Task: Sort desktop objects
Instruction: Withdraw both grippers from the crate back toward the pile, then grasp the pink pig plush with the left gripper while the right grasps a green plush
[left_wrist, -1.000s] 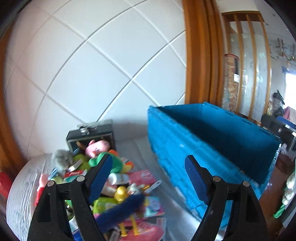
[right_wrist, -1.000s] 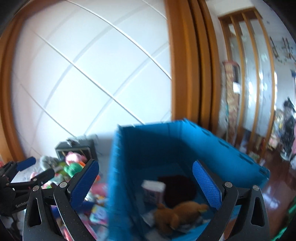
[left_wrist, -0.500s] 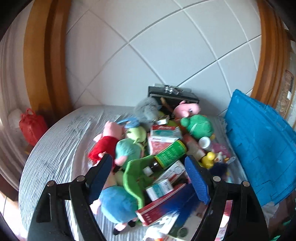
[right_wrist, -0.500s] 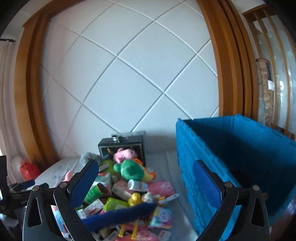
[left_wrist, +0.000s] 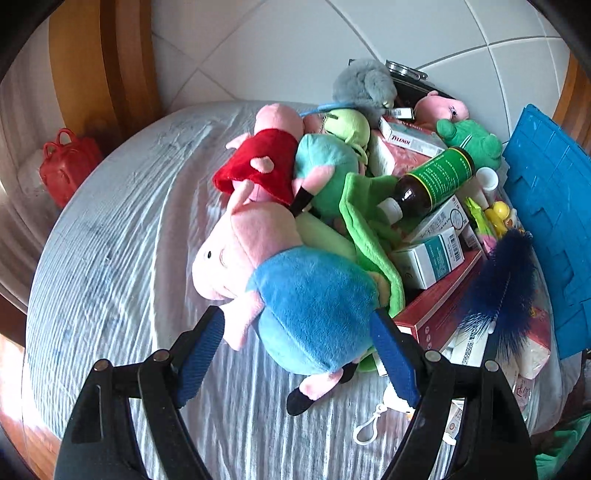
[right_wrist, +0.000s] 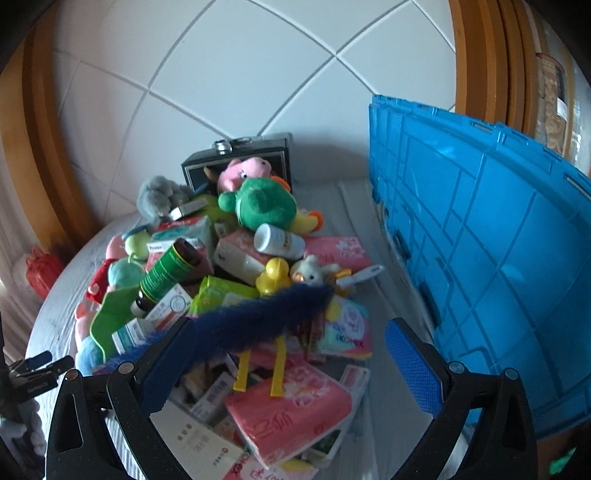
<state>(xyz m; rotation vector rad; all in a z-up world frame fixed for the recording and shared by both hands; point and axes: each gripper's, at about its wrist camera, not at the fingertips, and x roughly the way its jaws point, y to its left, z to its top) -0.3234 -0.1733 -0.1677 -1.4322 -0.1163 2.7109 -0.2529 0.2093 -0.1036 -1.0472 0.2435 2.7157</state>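
Hovering over the near end of the heap, the left gripper (left_wrist: 297, 352) has its jaws spread wide with nothing gripped, and the pig plush in the blue shirt (left_wrist: 295, 284) lies right between them. Its blue body fills most of the gap; the right-hand pad sits just beside the shirt and the left-hand pad just beside the pink arm, though whether either one touches the fabric cannot be told. That plush tops the near side of the pile, on the white cloth (left_wrist: 122, 236) covering the table, so it looks like the easiest piece to lift without dragging others along.

Everything else is piled toward the far right corner of the table: a pig plush in red (left_wrist: 264, 168), a green frog plush (left_wrist: 469, 138), a grey plush (left_wrist: 364, 86), a brown bottle with a green label (left_wrist: 432, 181), medicine boxes (left_wrist: 428, 258) and a dark blue feather duster (left_wrist: 498, 288). A blue crate (right_wrist: 491, 251) stands along the right edge, probably the bin the sorted things go into, which would explain why the heap lies so close to it.

On the other side, the right gripper (right_wrist: 288, 365) also stands wide open and empty above pink tissue packs (right_wrist: 291, 406), with the duster's fluff crossing in front of its left-hand pad.
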